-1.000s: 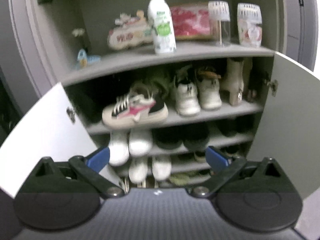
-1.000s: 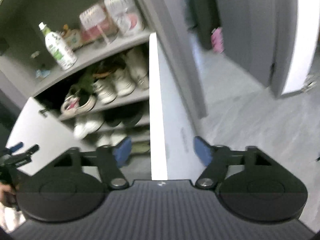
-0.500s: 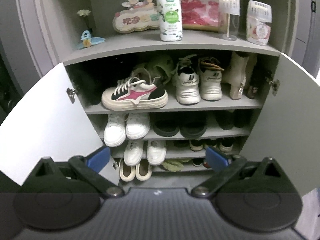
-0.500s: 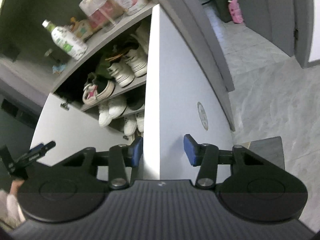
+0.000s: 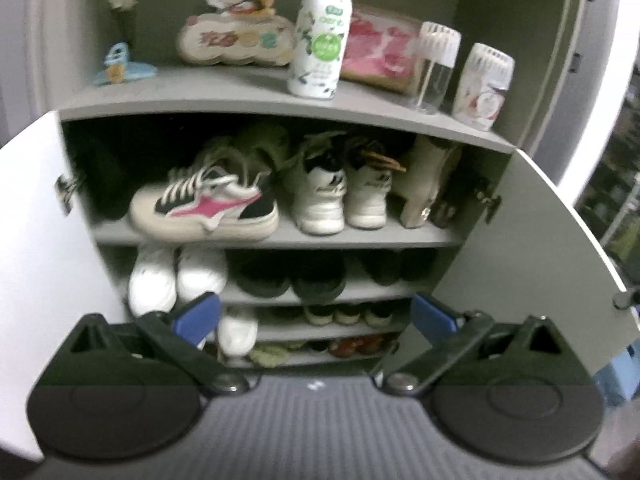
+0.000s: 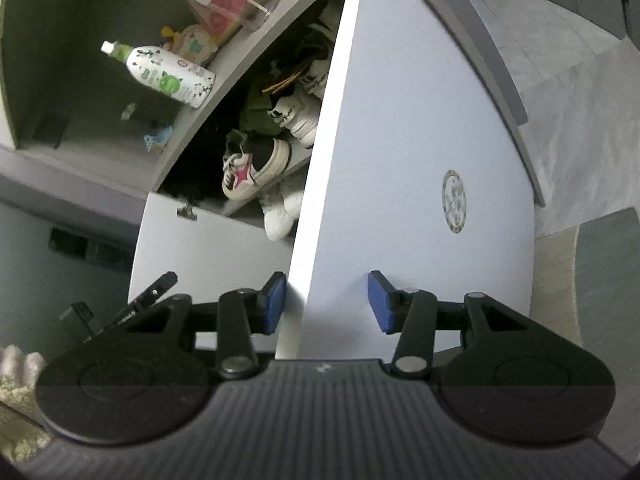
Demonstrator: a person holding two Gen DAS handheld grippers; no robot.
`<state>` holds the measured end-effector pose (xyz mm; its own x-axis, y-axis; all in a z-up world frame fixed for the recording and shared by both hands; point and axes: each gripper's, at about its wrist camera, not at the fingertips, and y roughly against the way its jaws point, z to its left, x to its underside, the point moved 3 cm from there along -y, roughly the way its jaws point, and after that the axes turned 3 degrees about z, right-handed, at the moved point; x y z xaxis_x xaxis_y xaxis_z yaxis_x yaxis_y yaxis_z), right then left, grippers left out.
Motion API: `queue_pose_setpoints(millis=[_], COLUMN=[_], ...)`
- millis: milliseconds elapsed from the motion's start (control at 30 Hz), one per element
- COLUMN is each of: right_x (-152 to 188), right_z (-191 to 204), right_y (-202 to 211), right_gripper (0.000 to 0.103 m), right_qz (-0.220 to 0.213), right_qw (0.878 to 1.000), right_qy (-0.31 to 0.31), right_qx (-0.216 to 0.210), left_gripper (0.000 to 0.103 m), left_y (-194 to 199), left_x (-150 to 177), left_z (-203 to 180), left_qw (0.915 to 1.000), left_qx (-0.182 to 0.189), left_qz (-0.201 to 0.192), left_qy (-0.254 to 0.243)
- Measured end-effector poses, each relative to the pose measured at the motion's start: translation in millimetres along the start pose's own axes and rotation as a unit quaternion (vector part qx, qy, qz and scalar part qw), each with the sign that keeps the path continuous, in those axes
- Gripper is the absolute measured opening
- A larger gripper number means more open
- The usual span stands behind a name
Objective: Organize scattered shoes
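Right gripper (image 6: pixel 327 302) straddles the edge of the cabinet's right door (image 6: pixel 400 160), jaws part-spread with the pads not visibly pressing on it; left gripper (image 5: pixel 316 316) is spread wide and empty in front of the cabinet (image 5: pixel 280 104). The pink-striped sneaker (image 5: pixel 204 210) lies sideways on the cabinet's top shoe shelf, sole overhanging the front lip, left of the white pair (image 5: pixel 344 196). Risks: the pads could slip off the thin door edge, and a jolted door or careless reach could knock the sneaker off.
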<state>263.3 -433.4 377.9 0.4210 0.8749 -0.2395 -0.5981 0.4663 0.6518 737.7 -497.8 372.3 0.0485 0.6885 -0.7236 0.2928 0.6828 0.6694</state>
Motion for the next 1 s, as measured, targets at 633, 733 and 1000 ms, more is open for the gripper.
queue_pose_setpoints(millis=[633, 733, 1000], right_x=[-7.9, -35.8, -80.0], right_z=[70.9, 75.3, 89.1], right_y=[-145.8, -167.1, -204.3], right_gripper=[0.034, 0.035, 0.037], right_qz=[-0.163, -0.152, -0.14], right_qw=[0.957, 0.961, 0.963], right_qy=[-0.209, -0.184, -0.158], right_qx=[-0.117, -0.141, -0.167], left_gripper=[0.103, 0.103, 0.103], left_y=[-38.3, -40.2, -57.8], left_x=[-81.9, -96.9, -115.5], left_z=[117.0, 124.2, 155.5], left_qw=[0.9991, 0.9988, 0.9955], left_qx=[0.027, -0.012, -0.087], left_qz=[-0.022, -0.029, -0.012], left_qy=[-0.025, -0.039, 0.035])
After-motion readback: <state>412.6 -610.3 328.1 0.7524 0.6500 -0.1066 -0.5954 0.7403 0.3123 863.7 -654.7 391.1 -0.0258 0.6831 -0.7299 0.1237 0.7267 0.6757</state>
